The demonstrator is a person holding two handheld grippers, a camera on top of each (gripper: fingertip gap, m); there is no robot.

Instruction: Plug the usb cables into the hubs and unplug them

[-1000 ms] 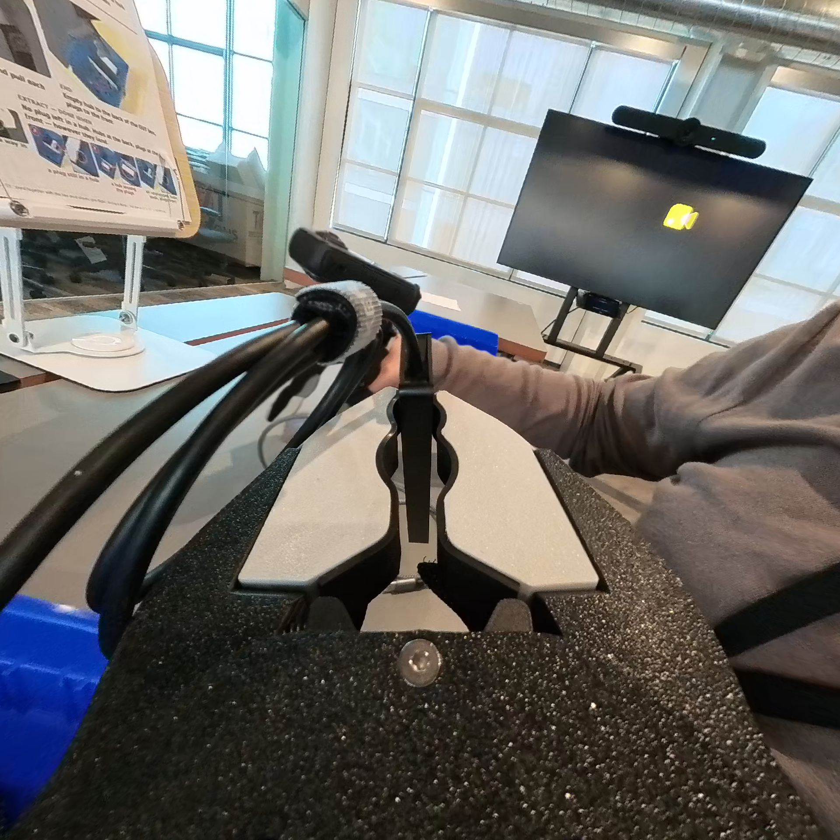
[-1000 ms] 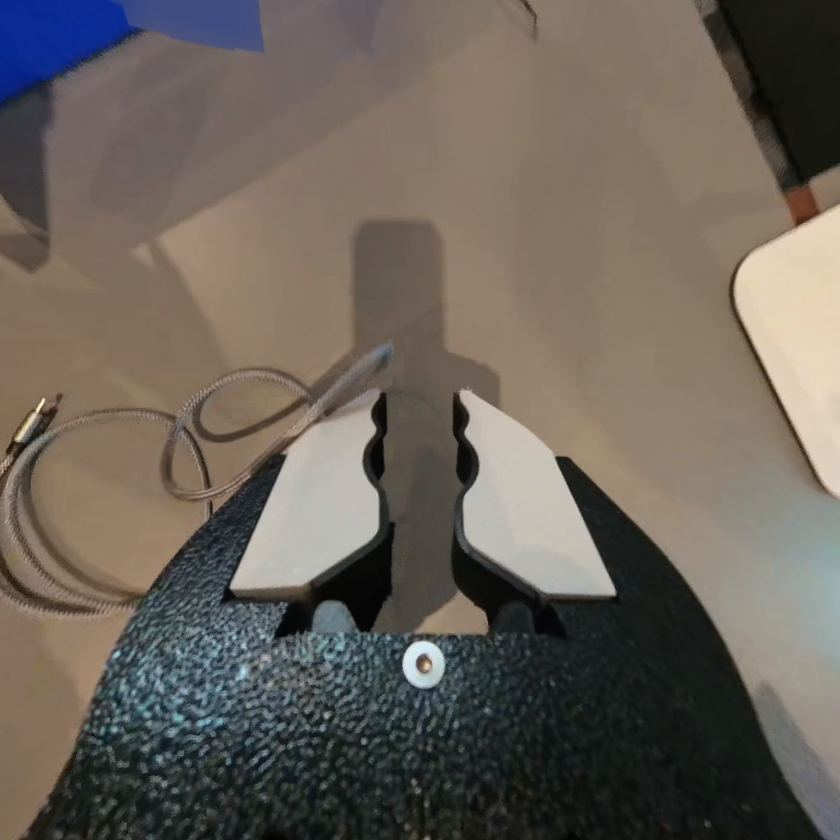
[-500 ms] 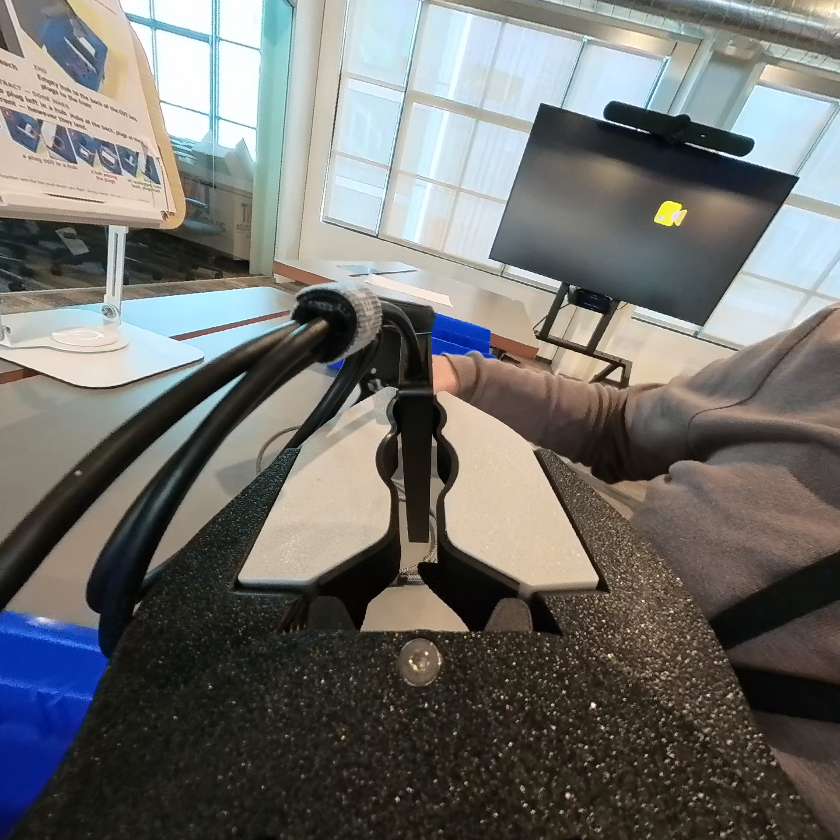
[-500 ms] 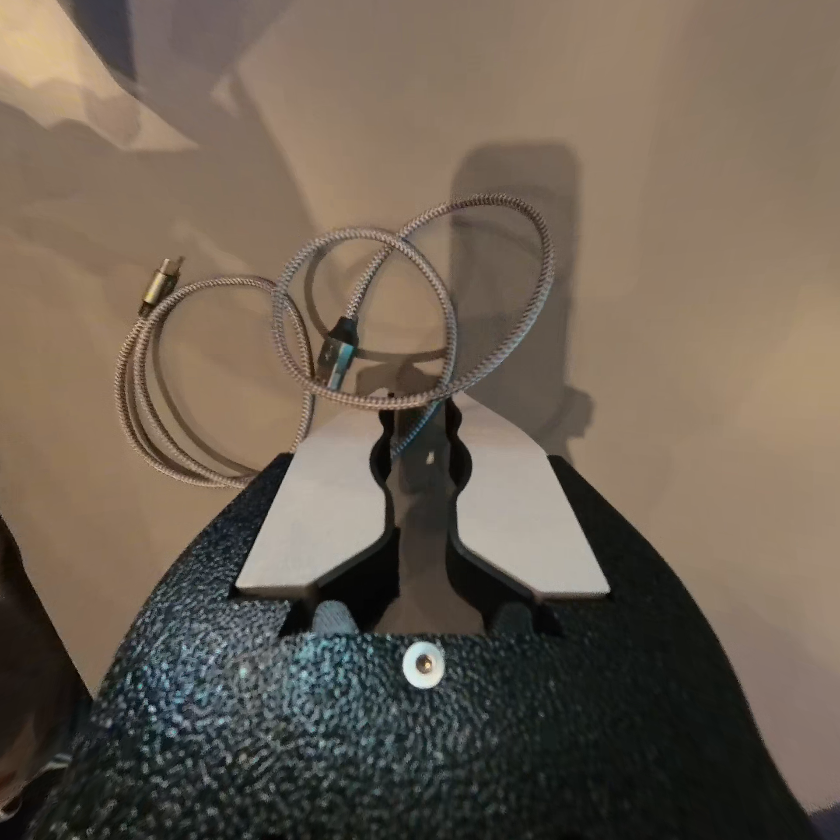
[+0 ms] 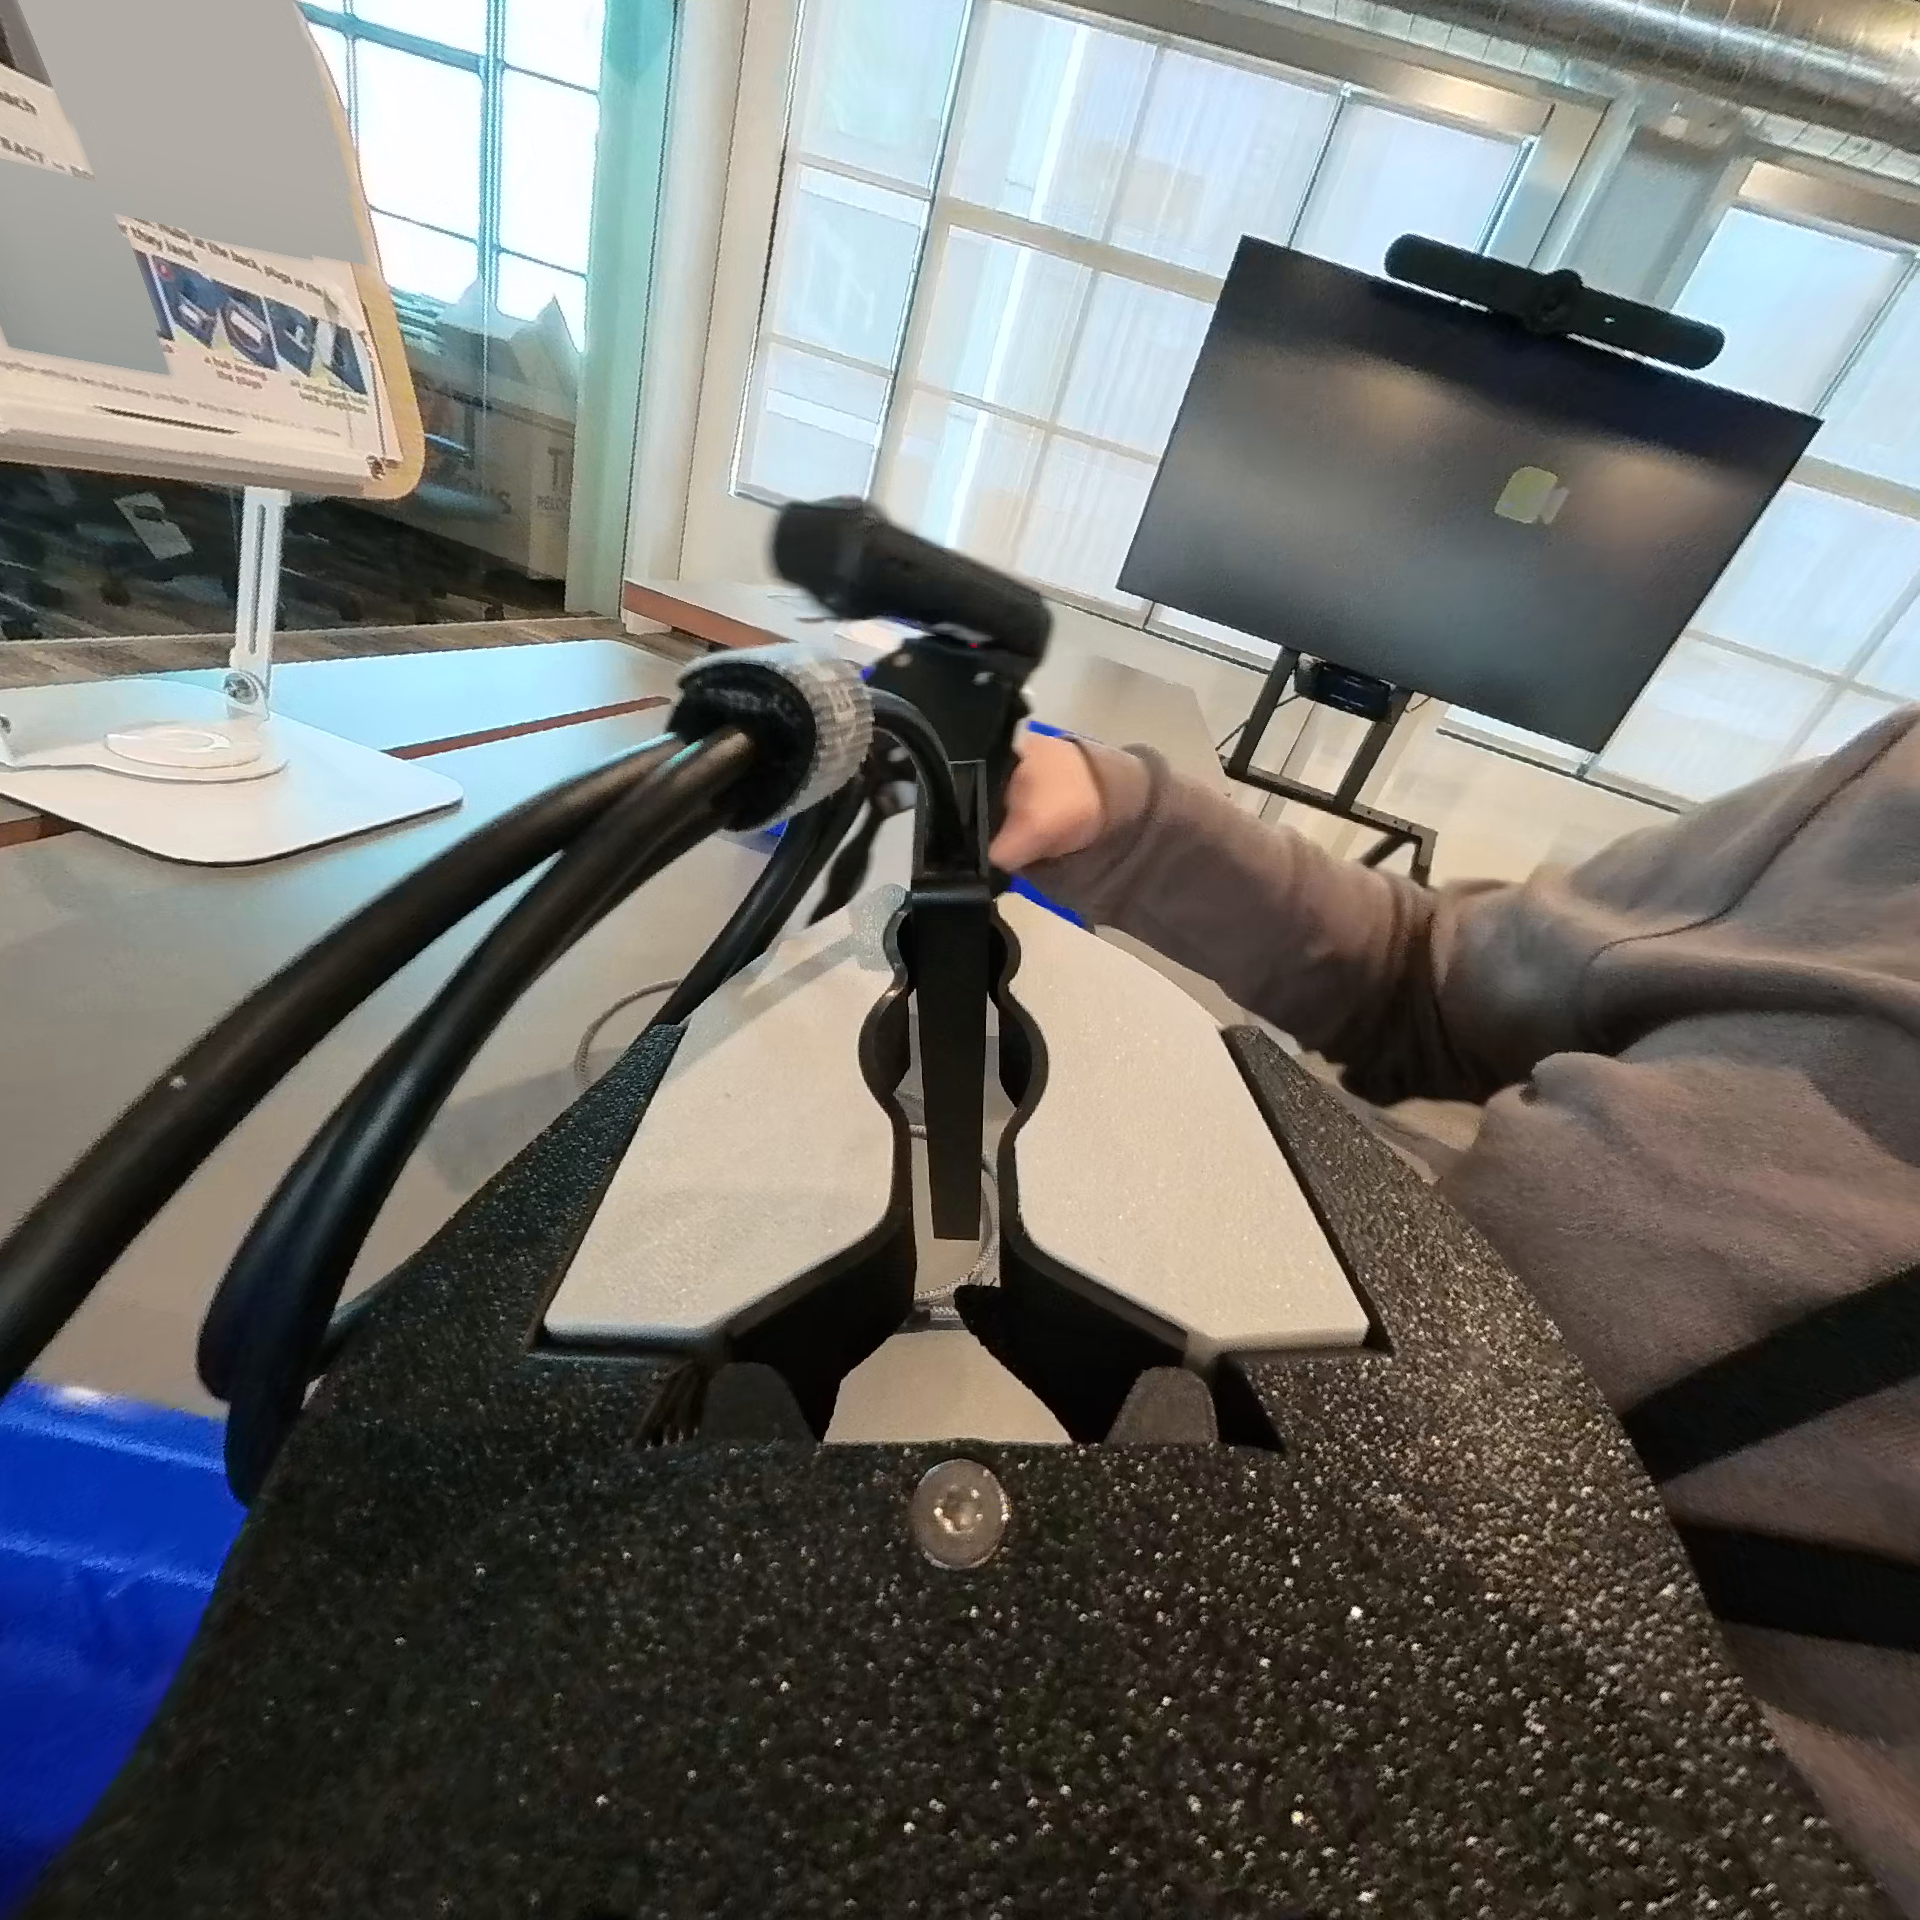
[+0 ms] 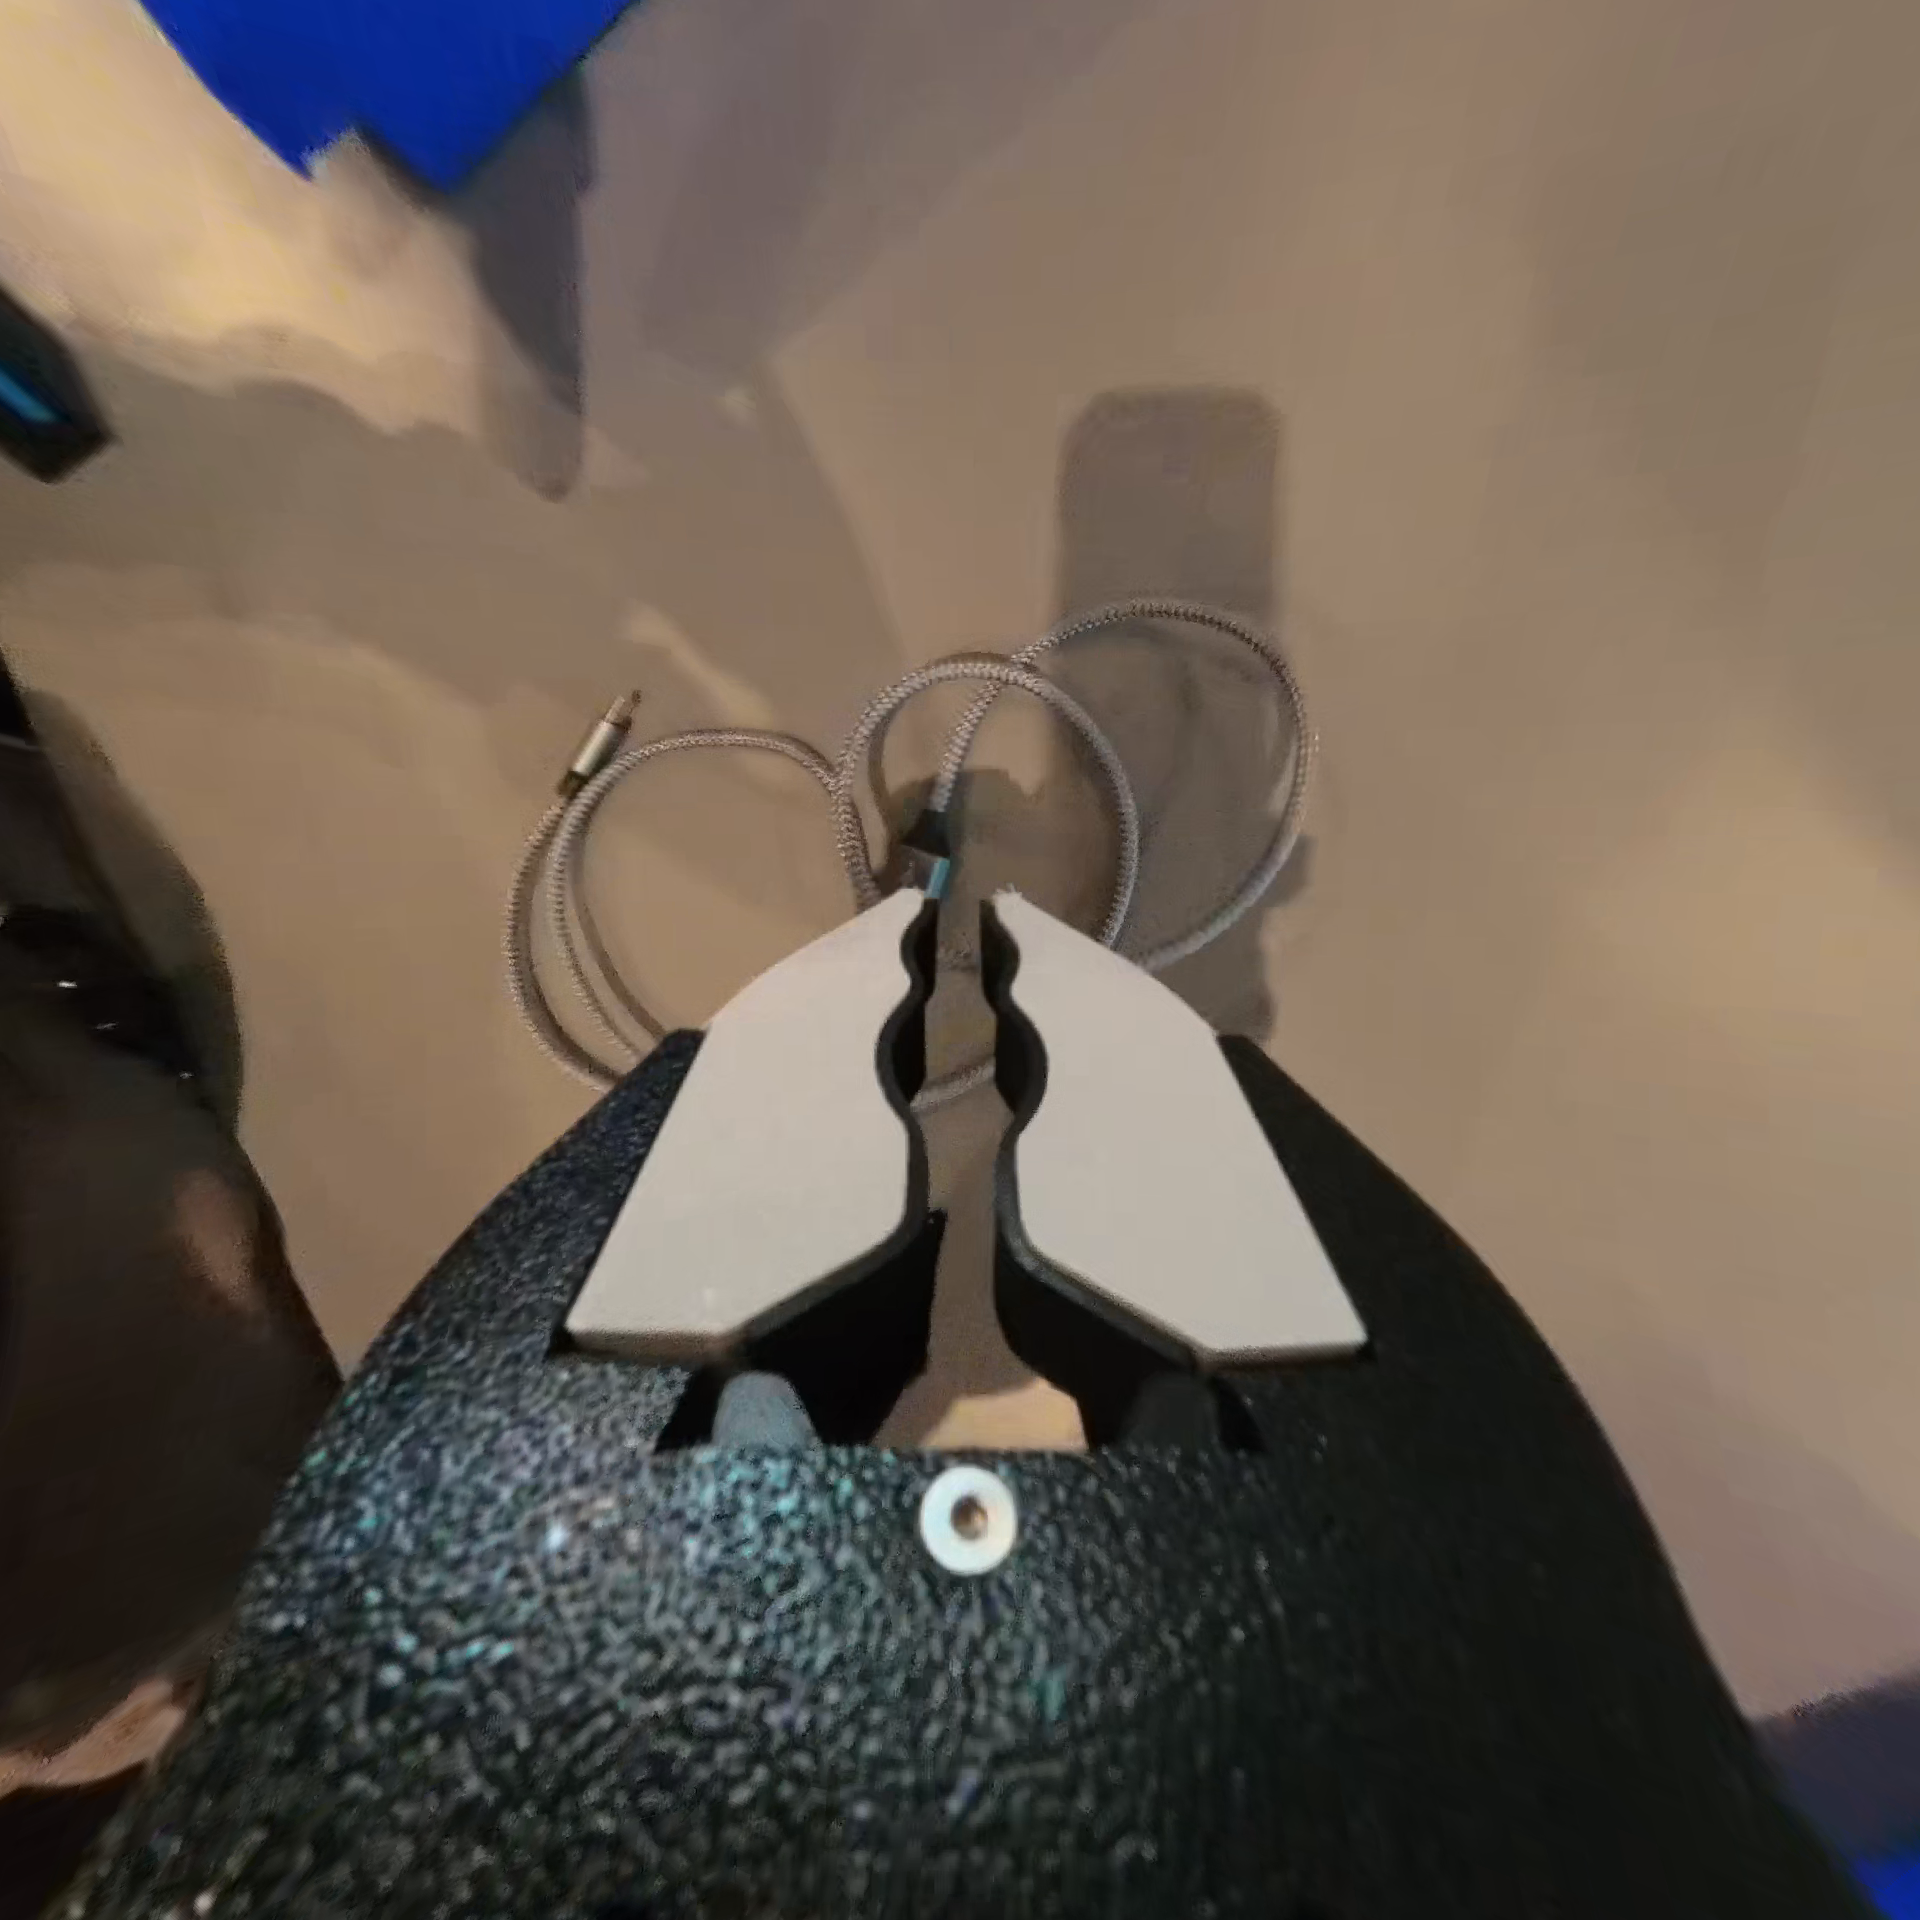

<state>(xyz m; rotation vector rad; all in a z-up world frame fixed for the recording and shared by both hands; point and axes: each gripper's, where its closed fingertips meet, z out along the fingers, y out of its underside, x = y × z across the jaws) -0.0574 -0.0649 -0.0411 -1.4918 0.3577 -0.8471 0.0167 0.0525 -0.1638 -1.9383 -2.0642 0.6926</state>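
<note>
My left gripper (image 5: 948,904) is shut on a thin black hub (image 5: 951,1091), seen edge-on and held up above the table. The hub's thick black cable (image 5: 416,987) loops off to the left, bound by a grey-and-black strap (image 5: 790,727). My right gripper (image 6: 953,904) points down at the table with its jaws a narrow gap apart and nothing between them. A grey braided USB cable (image 6: 1122,831) lies coiled below it. The cable's plug with a blue insert (image 6: 935,847) shows just ahead of the fingertips. Its other metal plug (image 6: 597,743) lies to the left.
A document stand with a white base (image 5: 208,769) is at the back left of the table. A blue bin (image 5: 94,1558) sits at the lower left. A person's grey sleeve (image 5: 1558,1039) crosses from the right. A dark monitor (image 5: 1455,499) stands behind. A dark block with a blue port (image 6: 42,405) is at the left edge. There is about 20 cm between the tips of the two grippers.
My right gripper's jaws have narrowed and it has swung over the coiled cable, now lined up on the blue plug. My left gripper still holds the hub and has shifted slightly.
</note>
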